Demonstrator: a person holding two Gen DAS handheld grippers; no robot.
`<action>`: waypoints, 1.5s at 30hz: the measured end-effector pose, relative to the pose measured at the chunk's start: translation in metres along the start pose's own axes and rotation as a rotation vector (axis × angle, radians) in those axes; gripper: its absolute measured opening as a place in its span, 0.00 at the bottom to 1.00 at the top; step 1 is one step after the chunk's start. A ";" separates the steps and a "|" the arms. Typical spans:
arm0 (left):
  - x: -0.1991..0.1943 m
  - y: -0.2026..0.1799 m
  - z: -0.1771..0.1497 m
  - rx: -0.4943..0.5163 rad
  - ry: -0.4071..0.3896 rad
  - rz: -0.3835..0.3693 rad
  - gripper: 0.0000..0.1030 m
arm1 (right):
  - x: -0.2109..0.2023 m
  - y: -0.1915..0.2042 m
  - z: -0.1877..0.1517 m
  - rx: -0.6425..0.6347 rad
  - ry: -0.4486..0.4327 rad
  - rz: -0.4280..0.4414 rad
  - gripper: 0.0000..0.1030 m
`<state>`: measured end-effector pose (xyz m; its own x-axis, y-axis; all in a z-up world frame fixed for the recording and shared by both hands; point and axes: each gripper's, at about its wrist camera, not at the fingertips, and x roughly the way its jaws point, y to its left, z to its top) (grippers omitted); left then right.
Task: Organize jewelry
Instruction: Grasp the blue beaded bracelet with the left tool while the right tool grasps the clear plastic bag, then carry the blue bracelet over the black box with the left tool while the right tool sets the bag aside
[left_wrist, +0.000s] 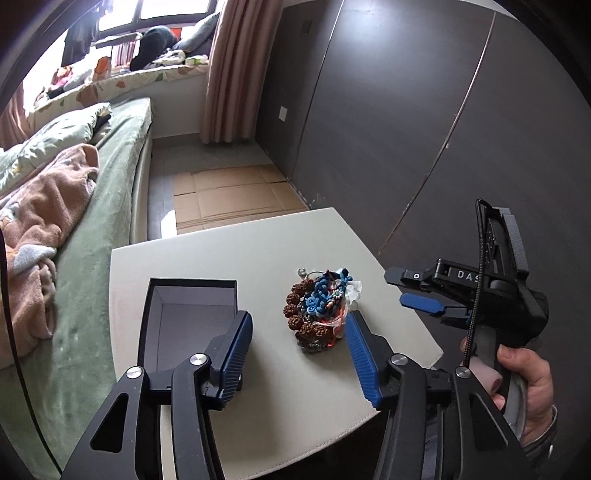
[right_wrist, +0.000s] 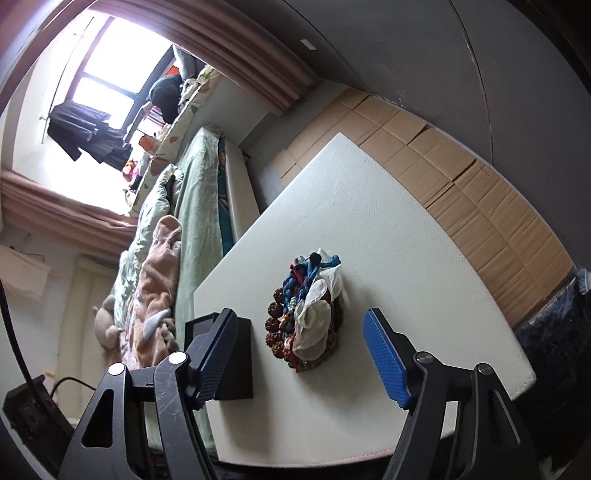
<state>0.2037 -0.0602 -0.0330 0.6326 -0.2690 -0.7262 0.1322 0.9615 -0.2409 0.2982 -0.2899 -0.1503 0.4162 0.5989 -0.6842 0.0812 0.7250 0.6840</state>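
A pile of jewelry (left_wrist: 320, 309) lies on the white table (left_wrist: 280, 243): brown seed-bead bracelets, blue knotted cords, red thread and clear pieces. It also shows in the right wrist view (right_wrist: 306, 317). An open, empty black box (left_wrist: 188, 317) sits left of the pile; its dark side shows in the right wrist view (right_wrist: 236, 358). My left gripper (left_wrist: 301, 338) is open and empty, just before the pile. My right gripper (right_wrist: 299, 356) is open and empty, facing the pile; in the left wrist view it (left_wrist: 417, 291) hovers at the pile's right.
A bed with green sheet and pink blanket (left_wrist: 55, 206) lies left of the table. Flattened cardboard (left_wrist: 236, 195) covers the floor beyond the table. A dark wardrobe (left_wrist: 406, 110) stands on the right. The table's front edge (left_wrist: 295, 450) is near my left gripper.
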 end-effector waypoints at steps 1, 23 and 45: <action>0.006 0.001 0.002 0.000 0.007 -0.001 0.50 | 0.007 -0.004 0.001 0.012 0.006 0.013 0.63; 0.095 -0.008 0.016 0.022 0.126 -0.049 0.40 | 0.037 -0.024 0.004 0.102 0.034 0.189 0.04; 0.157 -0.038 0.000 0.182 0.219 0.043 0.15 | -0.014 -0.047 0.018 0.140 -0.143 0.155 0.04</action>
<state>0.2979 -0.1395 -0.1380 0.4635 -0.2145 -0.8598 0.2559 0.9613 -0.1018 0.3050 -0.3379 -0.1684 0.5566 0.6377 -0.5325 0.1267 0.5683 0.8130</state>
